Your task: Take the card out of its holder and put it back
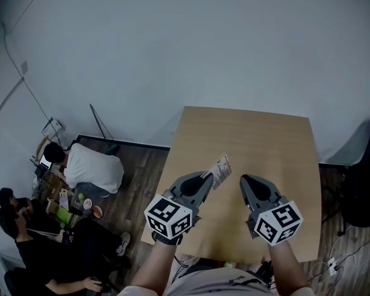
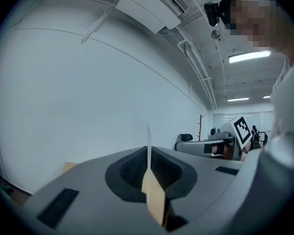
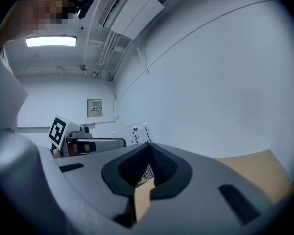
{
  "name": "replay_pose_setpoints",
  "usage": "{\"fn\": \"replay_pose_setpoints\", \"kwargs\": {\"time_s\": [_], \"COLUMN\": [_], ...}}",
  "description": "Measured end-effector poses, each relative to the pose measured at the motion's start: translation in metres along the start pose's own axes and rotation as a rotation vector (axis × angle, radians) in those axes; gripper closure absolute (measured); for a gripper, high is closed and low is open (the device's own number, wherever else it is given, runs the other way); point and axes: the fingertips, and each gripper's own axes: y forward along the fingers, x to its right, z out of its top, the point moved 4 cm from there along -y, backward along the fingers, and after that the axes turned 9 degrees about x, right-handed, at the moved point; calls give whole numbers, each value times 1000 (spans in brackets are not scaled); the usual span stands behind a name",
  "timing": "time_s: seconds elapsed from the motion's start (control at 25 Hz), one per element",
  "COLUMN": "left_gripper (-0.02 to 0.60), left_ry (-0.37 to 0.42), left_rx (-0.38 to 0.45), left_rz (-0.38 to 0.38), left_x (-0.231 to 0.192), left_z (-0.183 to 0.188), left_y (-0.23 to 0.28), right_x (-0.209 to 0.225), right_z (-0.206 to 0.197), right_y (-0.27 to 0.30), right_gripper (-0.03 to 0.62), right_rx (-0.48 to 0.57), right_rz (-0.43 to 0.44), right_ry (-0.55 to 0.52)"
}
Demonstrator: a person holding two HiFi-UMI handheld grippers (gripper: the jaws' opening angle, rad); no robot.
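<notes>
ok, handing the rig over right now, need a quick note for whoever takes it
Left gripper: shut on the card, pinched at one edge and held in the air over the wooden table.
Right gripper: shut, empty, beside the left one and apart from the card.
Holder: no separate one in view; can't tell whether the card sits in a clear sleeve.
Done: card is off the table.
Left: probably pull it out with the right gripper, then reinsert.
</notes>
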Motion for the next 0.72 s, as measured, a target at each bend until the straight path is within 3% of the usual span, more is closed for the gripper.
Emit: {"fn": "replay_pose_setpoints", "kwargs": {"time_s": [0.72], "left_gripper": [555], "left_ry": [-11], "left_rx": [-16], "left_rz": [-24], "left_x": [-12], "left_z": [-15], "left_y": [6], "right_x": [4], "right_z": [-12], "right_y": [7], "right_gripper": [582], "right_rx": [-20], "right_rz": [-23], "right_ry": [2]}}
